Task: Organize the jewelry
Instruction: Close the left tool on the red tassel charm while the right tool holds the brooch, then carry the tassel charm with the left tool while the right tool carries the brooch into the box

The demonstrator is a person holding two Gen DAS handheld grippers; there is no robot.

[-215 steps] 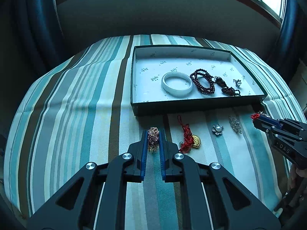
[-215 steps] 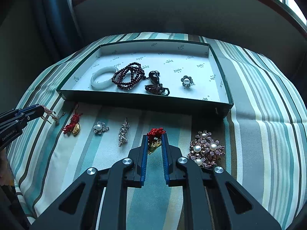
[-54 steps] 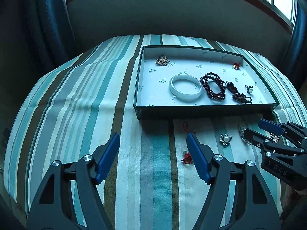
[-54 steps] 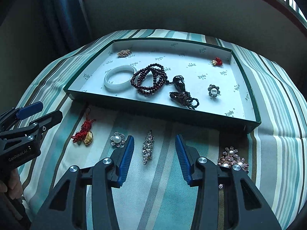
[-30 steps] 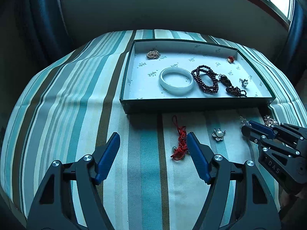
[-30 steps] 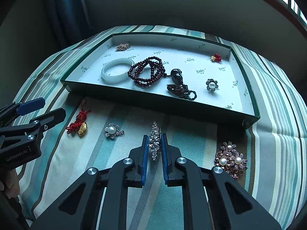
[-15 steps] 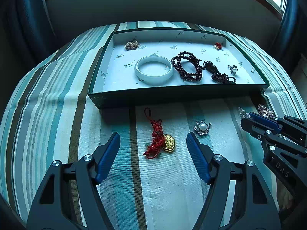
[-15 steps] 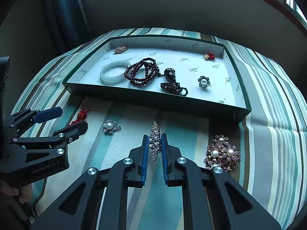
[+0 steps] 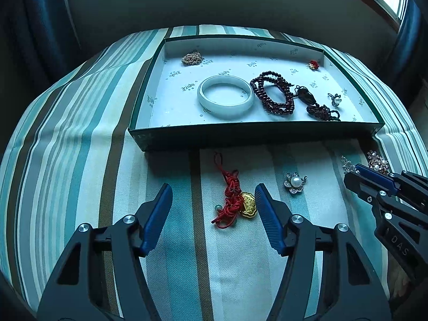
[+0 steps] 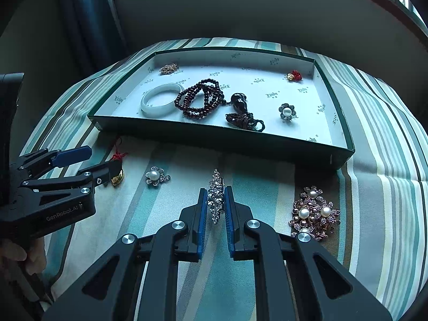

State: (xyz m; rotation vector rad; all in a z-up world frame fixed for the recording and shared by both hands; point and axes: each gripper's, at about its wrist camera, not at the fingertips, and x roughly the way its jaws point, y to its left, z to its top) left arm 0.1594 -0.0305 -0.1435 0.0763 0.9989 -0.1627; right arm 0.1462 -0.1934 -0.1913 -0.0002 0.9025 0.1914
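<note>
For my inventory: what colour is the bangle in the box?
White bangle, clearest in the left wrist view.

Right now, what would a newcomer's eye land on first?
The green tray on the striped cloth, with a white bangle and dark beads inside. In front, the right claw is shut on a crystal brooch, and the open left claw straddles a red tassel charm.

1. The left wrist view is looking steeply down along its fingers, close above the striped cloth (image 9: 67, 160).
2. The right wrist view is doing likewise from the right.
3. Both are sharing the tray (image 9: 251, 133) (image 10: 214, 136).
</note>
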